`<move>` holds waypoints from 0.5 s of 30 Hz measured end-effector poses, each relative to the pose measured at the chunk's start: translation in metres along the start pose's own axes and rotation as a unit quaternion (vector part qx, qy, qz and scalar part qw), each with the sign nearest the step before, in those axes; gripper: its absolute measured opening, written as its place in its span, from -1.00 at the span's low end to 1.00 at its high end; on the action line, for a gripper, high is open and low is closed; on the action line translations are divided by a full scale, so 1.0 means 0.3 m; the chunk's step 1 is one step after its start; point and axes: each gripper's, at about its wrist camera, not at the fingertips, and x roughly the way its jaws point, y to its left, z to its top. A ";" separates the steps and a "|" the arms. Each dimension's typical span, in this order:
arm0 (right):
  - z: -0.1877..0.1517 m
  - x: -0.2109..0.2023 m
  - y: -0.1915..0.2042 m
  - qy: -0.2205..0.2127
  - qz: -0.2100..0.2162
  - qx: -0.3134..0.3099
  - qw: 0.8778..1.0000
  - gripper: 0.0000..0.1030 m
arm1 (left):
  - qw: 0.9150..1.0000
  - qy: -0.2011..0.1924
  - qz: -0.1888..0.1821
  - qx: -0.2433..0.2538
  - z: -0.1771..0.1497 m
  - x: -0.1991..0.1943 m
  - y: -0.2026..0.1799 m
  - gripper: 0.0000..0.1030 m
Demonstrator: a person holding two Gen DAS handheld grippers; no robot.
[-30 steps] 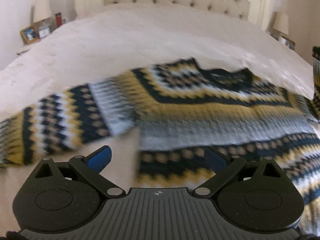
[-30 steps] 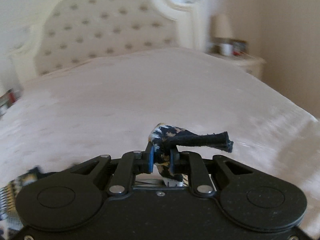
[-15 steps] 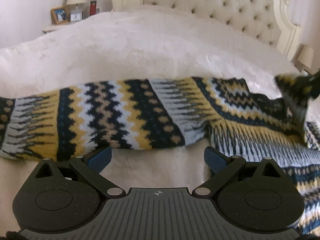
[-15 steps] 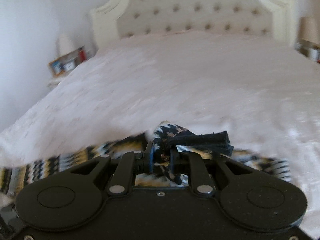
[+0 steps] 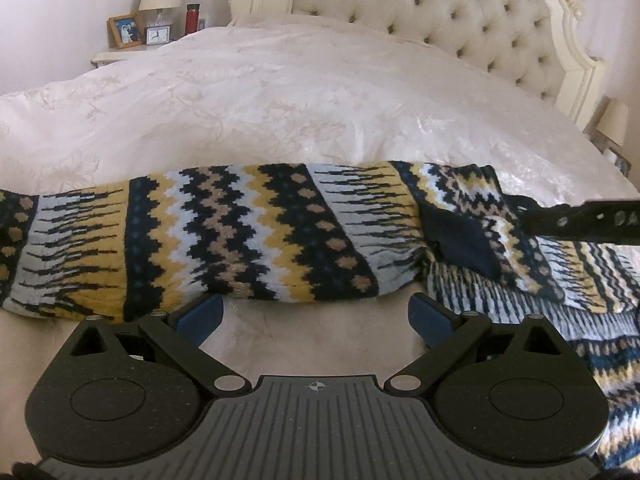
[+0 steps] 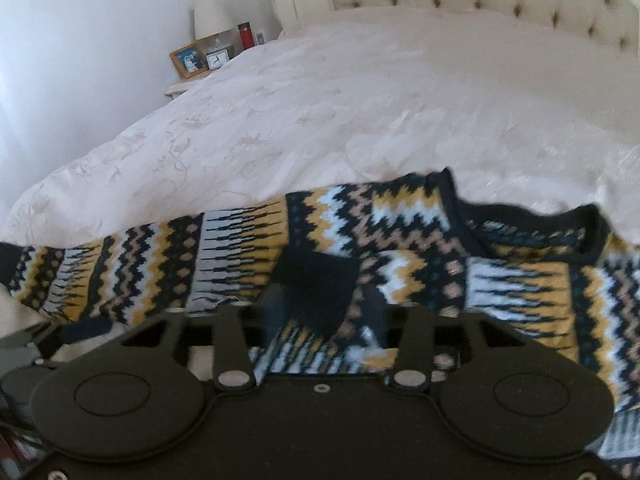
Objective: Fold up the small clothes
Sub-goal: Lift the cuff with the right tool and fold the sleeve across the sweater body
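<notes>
Now that the right tongs [image 6: 324,312] have just been opening, the sleeve cuff [image 6: 316,284] lies released across the sweater [image 6: 520,280]; left tongs [image 5: 316,314] gape empty beside the other sleeve [image 5: 224,236].

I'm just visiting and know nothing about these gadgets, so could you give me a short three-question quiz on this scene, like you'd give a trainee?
1. True or false: the left gripper is clamped on the sweater.
2. The dark cuff of the folded-over sleeve lies: A) on the sweater's body, B) on the nightstand, C) off the bed.
3. What stands beside the clock on the nightstand, towards the bed?

Key
1. False: its fingers stand wide apart over bare bedspread, just short of the outstretched sleeve.
2. A. The right gripper has just been opening, with the cuff between its fingers.
3. A red bottle.
</notes>
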 end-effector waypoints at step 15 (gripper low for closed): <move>0.029 0.111 -0.010 0.038 -0.019 0.033 0.999 0.16 | 1.000 0.005 -0.002 0.009 -0.019 0.007 -0.014 0.94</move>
